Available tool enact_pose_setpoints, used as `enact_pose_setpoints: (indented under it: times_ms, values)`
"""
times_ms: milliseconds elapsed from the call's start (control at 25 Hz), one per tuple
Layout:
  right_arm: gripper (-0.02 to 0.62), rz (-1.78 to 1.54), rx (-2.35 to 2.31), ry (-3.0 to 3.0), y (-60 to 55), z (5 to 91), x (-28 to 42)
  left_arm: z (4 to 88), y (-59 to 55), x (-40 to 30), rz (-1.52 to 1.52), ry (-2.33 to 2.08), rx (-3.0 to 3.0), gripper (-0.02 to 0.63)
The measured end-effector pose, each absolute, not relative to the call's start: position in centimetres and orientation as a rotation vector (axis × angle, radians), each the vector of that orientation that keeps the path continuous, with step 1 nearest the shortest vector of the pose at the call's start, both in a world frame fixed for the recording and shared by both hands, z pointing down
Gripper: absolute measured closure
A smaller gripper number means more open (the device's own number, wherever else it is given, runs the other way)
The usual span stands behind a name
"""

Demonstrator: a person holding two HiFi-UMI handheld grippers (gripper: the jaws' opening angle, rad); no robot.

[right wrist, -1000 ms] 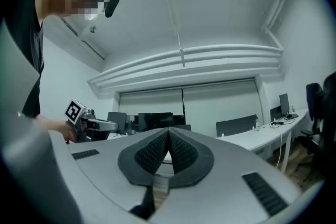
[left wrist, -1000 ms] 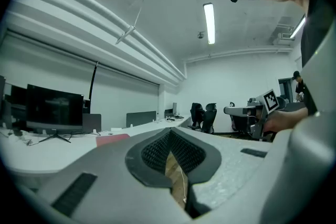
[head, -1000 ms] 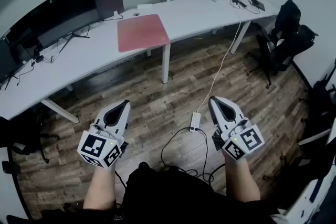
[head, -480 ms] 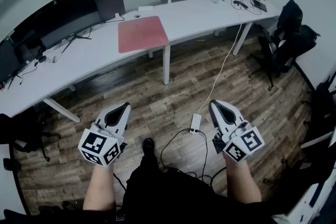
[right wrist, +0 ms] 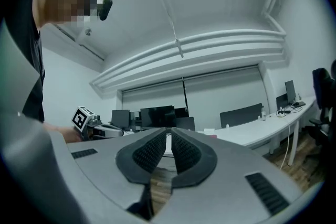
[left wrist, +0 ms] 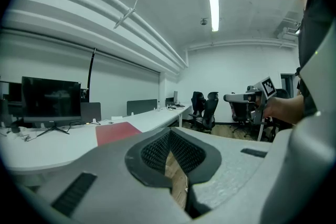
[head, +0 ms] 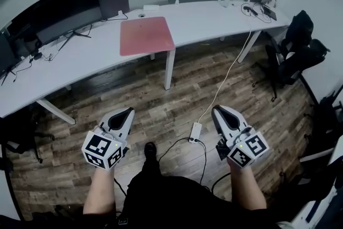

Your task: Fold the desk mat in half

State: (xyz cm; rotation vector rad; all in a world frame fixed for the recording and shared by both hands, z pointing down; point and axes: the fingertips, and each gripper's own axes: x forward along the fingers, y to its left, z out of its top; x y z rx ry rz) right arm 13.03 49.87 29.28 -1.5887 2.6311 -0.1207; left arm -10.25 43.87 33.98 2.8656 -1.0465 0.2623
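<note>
Over the floor, the left tongs hang closed and empty, the right tongs parting on nothing, well short of the red desk mat lying unfolded on the surface; next likely comes an approach to grip its edge.

Ahead of left gripper and right gripper (jaws opening, nothing between them): open brown wood-plank floor, free passage up to long white curved desk. Between the grippers, low down: white power strip with looping black cables, plus white cable running up to the desk. White desk leg straight ahead, under red rectangular desk mat. Bare desktop either side of the mat; black monitors behind, to the left. Well right of the right gripper: black office chairs.
</note>
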Motion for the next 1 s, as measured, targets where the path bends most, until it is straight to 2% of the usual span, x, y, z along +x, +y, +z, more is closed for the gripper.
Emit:
enact_pose_setpoints:
  times_ms: [360,1000]
  values:
    - [0.549,-0.185,-1.621,2.677,38.7,30.6,11.6,36.1,32.3,-9.9,0.26,-0.949,2.843,0.603]
    - [0.545,-0.241,-1.689,2.715,23.4,31.2,5.1,37.3,15.9,-15.6,0.232,-0.896,2.819,0.603]
